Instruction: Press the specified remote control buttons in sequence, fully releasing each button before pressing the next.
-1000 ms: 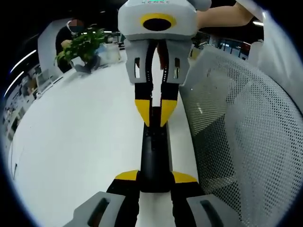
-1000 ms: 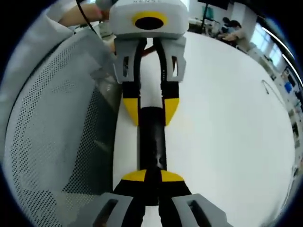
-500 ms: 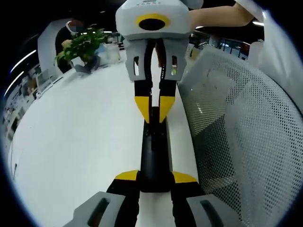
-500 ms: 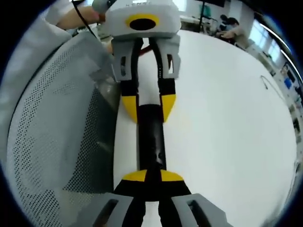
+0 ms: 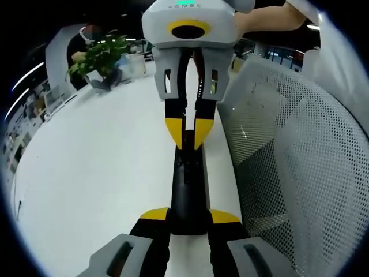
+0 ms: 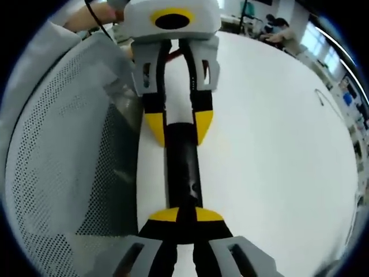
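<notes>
Left claw (image 5: 188,214) is clamped on the near end of the remote (image 5: 188,184), yellow tips on either side of the black body, holding it flat on the white tabletop (image 5: 104,173), close along the tabletop's edge by the mesh chair back (image 5: 300,173). From my left gripper view the right claw (image 5: 185,131) comes in from the far end, tips nearly together and pointing down at the remote's upper face. I can't tell if they're actually touching a button or sitting just above it.

Right gripper view gives the mirror picture: right claw (image 6: 185,215) with jaws drawn in around its end of the remote (image 6: 183,167), left claw (image 6: 179,126) at the far end. Looks like a grip, but contact isn't clear from this angle.

Progress, my read: mid-sequence at best. No button labels legible, no screen or indicator on the target device visible, so I can't confirm which presses are done or how many remain.

Further out: bare tabletop, a potted plant (image 5: 101,55) at the far edge, a person seated behind it.
</notes>
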### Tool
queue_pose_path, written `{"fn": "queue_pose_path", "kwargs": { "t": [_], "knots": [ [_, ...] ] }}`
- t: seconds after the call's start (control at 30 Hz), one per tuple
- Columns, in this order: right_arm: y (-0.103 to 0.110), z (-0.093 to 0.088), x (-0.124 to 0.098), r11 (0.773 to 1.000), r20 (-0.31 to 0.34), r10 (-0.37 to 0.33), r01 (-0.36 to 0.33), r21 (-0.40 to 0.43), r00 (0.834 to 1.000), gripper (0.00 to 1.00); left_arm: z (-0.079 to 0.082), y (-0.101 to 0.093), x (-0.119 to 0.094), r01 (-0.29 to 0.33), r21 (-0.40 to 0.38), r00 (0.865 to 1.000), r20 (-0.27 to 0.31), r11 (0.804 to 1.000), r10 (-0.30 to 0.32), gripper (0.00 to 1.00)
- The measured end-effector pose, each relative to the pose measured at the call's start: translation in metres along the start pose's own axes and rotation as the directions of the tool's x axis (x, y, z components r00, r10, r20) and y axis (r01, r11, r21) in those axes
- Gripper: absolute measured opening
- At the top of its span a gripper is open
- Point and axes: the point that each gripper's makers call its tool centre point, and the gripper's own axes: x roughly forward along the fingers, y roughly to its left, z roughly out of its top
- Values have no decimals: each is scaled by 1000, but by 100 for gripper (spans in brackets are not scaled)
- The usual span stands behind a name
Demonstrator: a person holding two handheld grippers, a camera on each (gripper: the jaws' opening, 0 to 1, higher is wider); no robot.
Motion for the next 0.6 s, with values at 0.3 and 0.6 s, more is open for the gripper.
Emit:
{"fn": "queue_pose_path", "kwargs": {
  "t": [0.3, 0.6],
  "knots": [
    [1, 0, -3, 998, 71, 9, -13, 64, 997, 6, 0, 0, 0, 2, -15, 1000, 25, 1000, -1, 24],
    [-1, -4, -4, 998, 45, -8, 6, 56, 999, 2, 0, 0, 0, 13, -14, 1000, 27, 1000, -12, 24]
  ]
}}
